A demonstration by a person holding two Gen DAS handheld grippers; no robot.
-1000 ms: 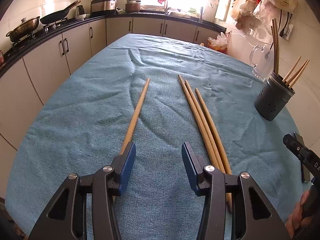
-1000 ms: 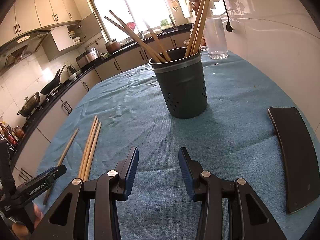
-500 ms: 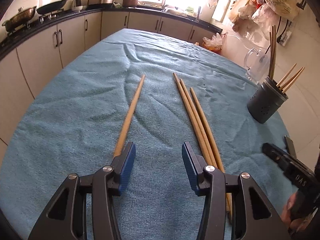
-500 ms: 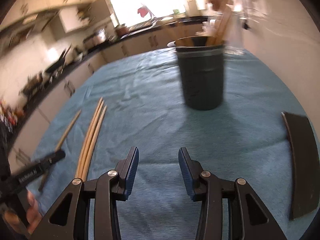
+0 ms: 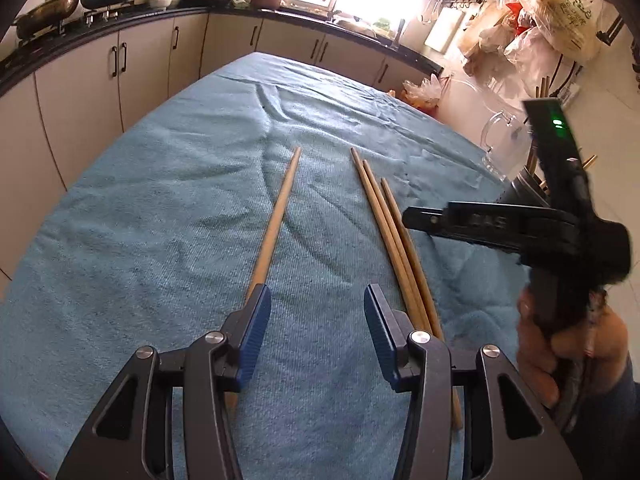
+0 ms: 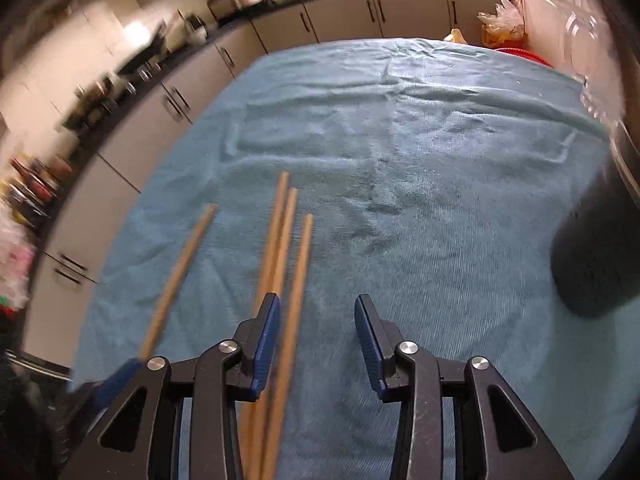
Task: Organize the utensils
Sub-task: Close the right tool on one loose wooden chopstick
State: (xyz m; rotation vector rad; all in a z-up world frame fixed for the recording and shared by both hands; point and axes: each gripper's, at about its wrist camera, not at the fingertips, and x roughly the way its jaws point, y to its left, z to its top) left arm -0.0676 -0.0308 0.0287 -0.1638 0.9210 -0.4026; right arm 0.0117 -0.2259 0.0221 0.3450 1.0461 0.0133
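Right tool has swung over from beside the dark utensil holder to the group of three chopsticks, jaws just closing a bit but apart, pads pressing on nothing; one stick of the three runs up between them close to the left pad, the other two lie under or just outside that pad. Motion blur on this view. Left tool has barely shifted, jaws apart, nothing gripped, hanging over bare cloth between the single chopstick, which passes under its left finger, and the three, which pass under its right one. Right tool body and the person's hand sit at the right of the left view, above the three sticks. All four sticks lie flat on the blue-towelled surface; holder stands off to the right, well apart, more sticks in it. Risks, as I judge: closing now catches one stick only and nudges the neighbours askew; round sticks roll on terry; thin stick pinched off-centre may pivot or slip; both tools crowd the same bundle, could collide.
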